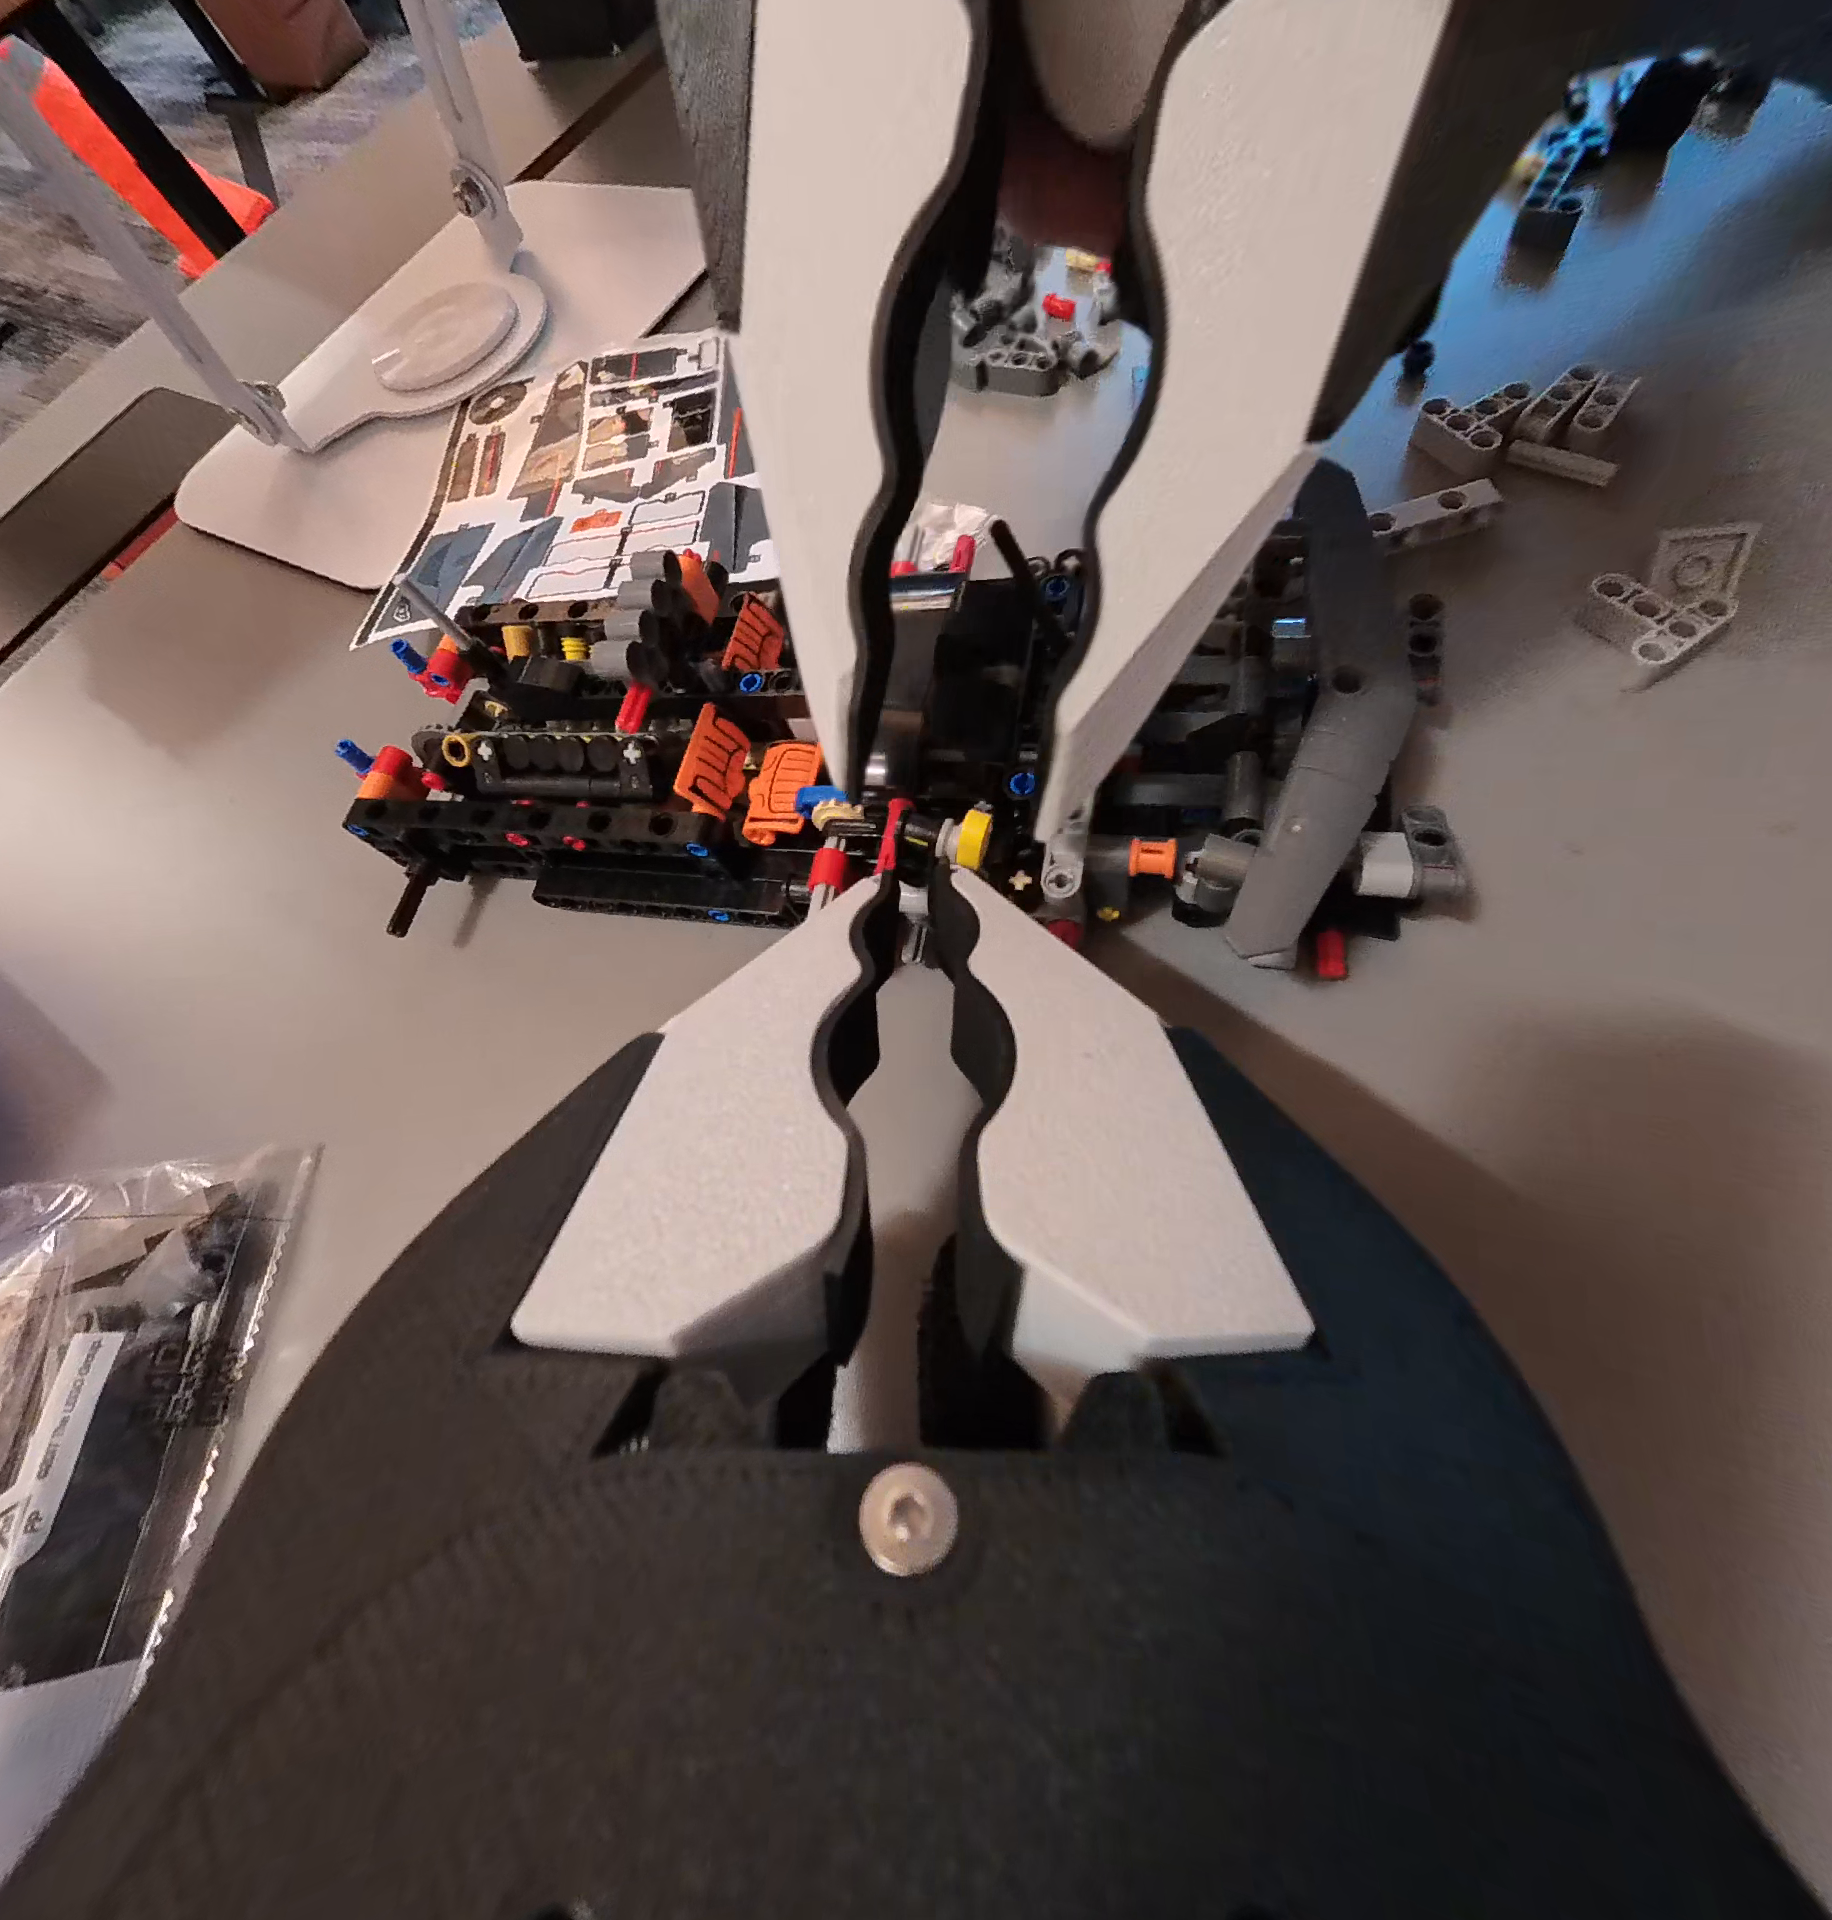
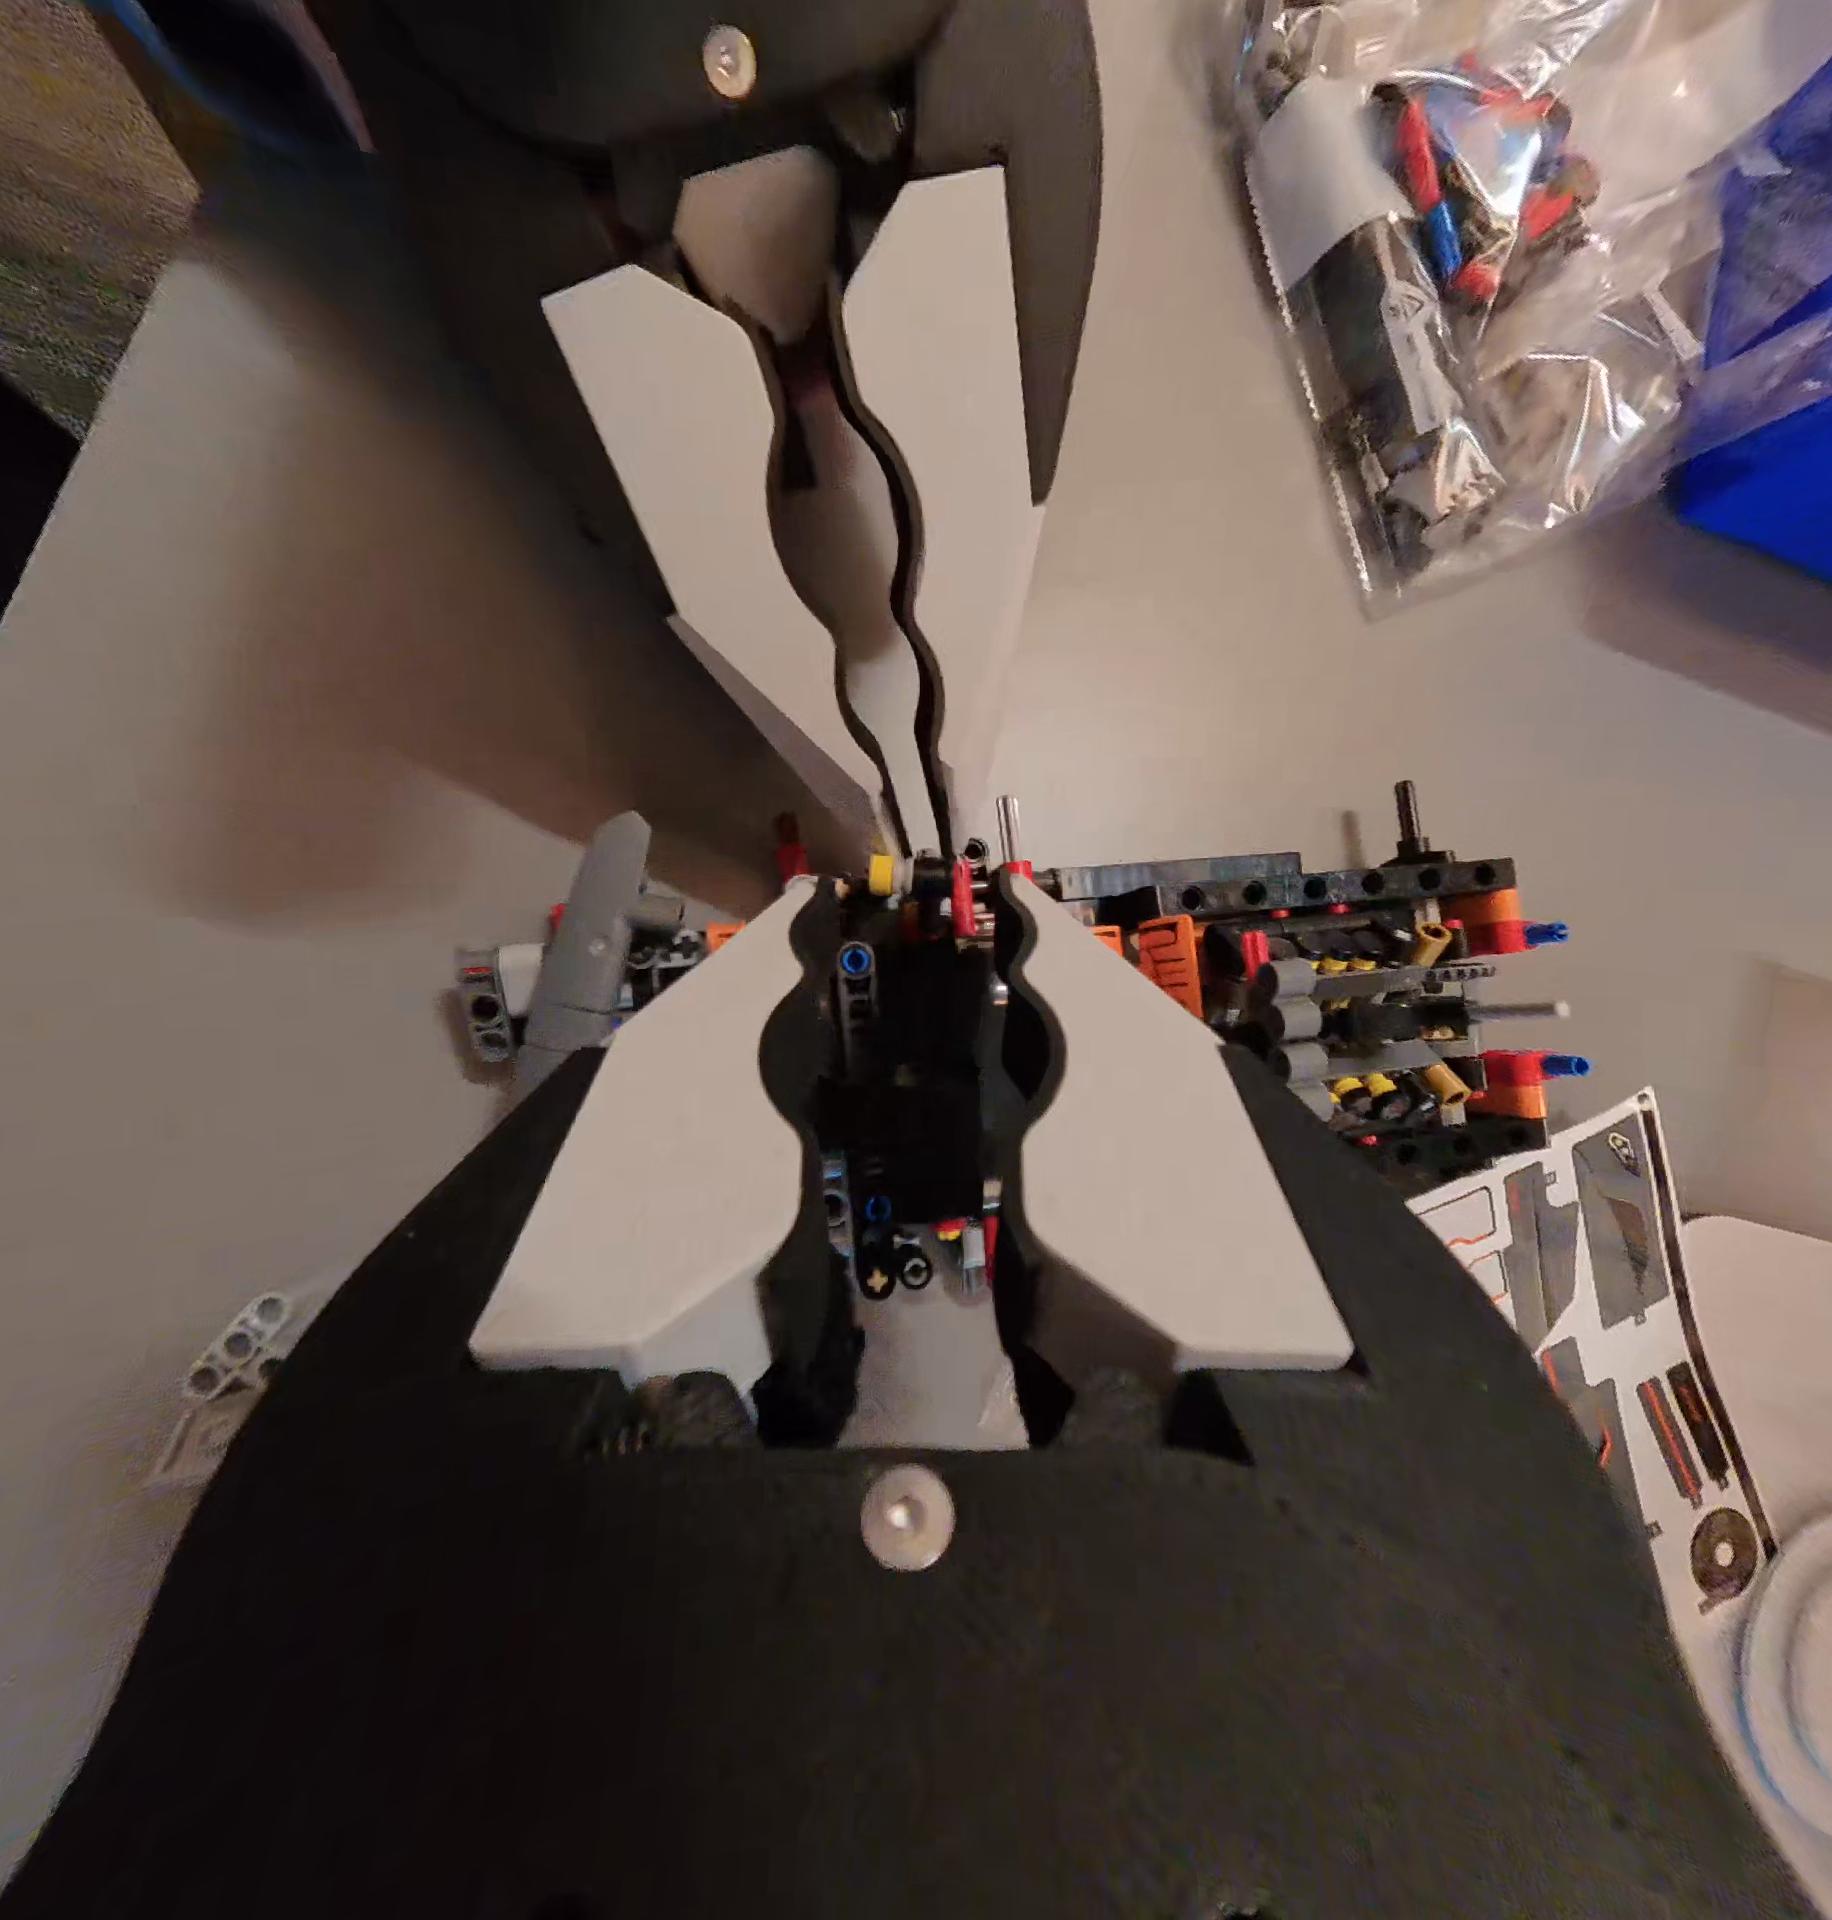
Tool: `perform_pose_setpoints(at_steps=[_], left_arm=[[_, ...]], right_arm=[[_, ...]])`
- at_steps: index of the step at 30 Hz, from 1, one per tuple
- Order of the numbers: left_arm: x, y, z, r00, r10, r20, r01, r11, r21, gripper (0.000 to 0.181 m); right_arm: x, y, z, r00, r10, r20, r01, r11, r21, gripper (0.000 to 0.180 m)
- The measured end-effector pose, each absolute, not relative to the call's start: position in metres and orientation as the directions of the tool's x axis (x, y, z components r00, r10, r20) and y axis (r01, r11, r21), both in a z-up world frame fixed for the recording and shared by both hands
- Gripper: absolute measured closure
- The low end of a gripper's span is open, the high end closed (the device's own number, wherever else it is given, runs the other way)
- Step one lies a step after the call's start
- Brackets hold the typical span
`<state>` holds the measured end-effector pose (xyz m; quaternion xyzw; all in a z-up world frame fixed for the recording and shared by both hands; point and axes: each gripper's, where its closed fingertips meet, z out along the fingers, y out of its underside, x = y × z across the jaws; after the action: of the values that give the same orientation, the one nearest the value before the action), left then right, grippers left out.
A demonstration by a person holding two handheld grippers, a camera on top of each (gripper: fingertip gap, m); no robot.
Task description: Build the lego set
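Note:
The lego model (image 1: 600, 769), a black frame with orange, red, yellow and blue parts, lies on the grey table; it also shows in the right wrist view (image 2: 1359, 997). My right gripper (image 2: 907, 888) straddles the model's black middle block (image 2: 912, 1122), its jaws closed against both sides; in the left wrist view it (image 1: 943, 805) comes in from the top. My left gripper (image 1: 907, 914) is closed on a small light-grey pin (image 1: 917, 930) at the model's near edge, just below a yellow bush (image 1: 974, 836) and a red piece (image 1: 896, 831). It reaches in from the top of the right wrist view (image 2: 917, 842).
A sticker sheet (image 1: 600, 488) lies behind the model, next to a white stand base (image 1: 392, 374). Loose grey beams (image 1: 1535, 426) and more pieces (image 1: 1660, 613) are scattered to the right. A grey curved panel (image 1: 1327, 790) sits on the model's right. Clear bags of parts (image 1: 91, 1434) (image 2: 1463, 260) lie nearby. Both grippers' tips are close together, under 4 cm apart.

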<state>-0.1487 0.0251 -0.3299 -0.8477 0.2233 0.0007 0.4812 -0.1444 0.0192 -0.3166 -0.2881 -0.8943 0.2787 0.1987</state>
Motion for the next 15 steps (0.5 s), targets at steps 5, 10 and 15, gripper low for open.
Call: perform_pose_setpoints(at_steps=[5, 10, 15], left_arm=[[-0.1493, 0.0257, -0.3303, 0.902, -0.380, -0.206, -0.372, -0.442, -0.816, 0.176], [-0.1500, 0.0256, -0.3294, 0.904, -0.377, -0.202, -0.367, -0.440, -0.819, 0.175], [-0.1507, 0.0240, -0.3238, 0.896, -0.387, -0.216, -0.381, -0.420, -0.824, 0.169]], right_arm=[[-0.1453, 0.0186, -0.3207, -0.761, 0.628, 0.164, 0.422, 0.670, -0.610, 0.163], [-0.1456, 0.0189, -0.3212, -0.765, 0.625, 0.157, 0.422, 0.669, -0.612, 0.168], [-0.1449, 0.0193, -0.3213, -0.765, 0.626, 0.153, 0.419, 0.664, -0.619, 0.168]])
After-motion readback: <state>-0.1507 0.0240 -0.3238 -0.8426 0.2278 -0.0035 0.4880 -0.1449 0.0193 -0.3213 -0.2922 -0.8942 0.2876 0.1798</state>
